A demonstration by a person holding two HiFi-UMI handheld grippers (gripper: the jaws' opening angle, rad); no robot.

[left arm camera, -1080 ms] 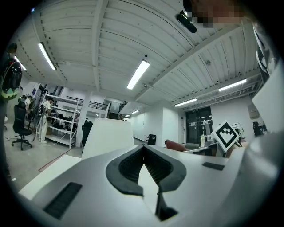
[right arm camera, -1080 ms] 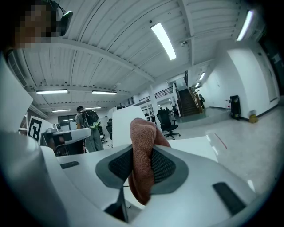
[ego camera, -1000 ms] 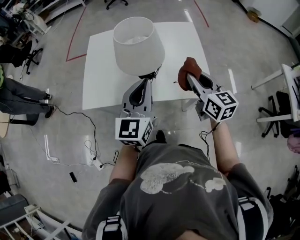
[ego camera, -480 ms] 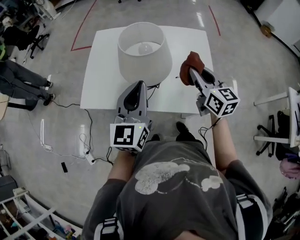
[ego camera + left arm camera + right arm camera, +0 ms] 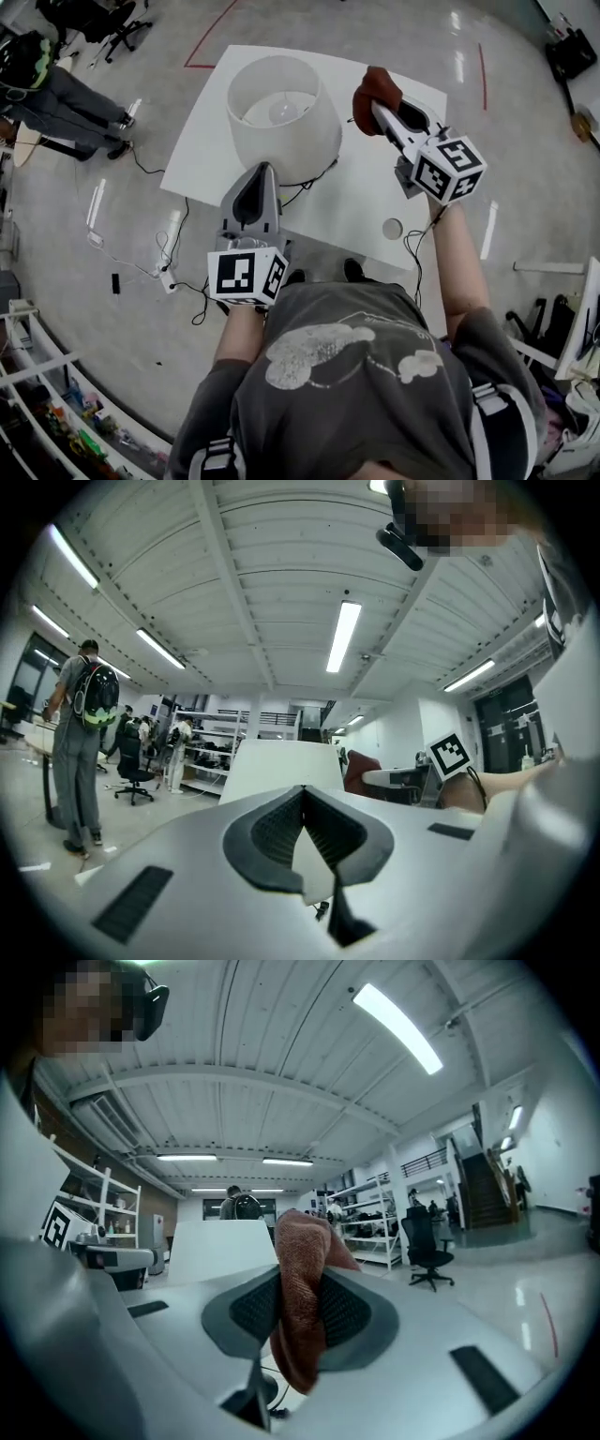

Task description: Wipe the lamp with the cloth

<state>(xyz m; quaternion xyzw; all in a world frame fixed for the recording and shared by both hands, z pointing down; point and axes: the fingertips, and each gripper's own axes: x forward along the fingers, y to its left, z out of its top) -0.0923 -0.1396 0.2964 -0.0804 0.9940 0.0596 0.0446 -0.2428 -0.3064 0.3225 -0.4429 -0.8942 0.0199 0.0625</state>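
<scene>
Right gripper (image 5: 384, 114) advanced, cloth (image 5: 377, 86) clamped, seemingly beside lamp (image 5: 281, 141)

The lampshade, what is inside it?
A pale bulb shows through the lampshade's open top. The shade covers the stand and base below it.

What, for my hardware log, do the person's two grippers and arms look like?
Both the left gripper and right gripper are pale grey tapered shells with dark ribbed pads inside the jaws. Each carries a white cube with black square markers. A thin black cable hangs by the right forearm. The person wears a grey short-sleeved T-shirt with a pale print.
</scene>
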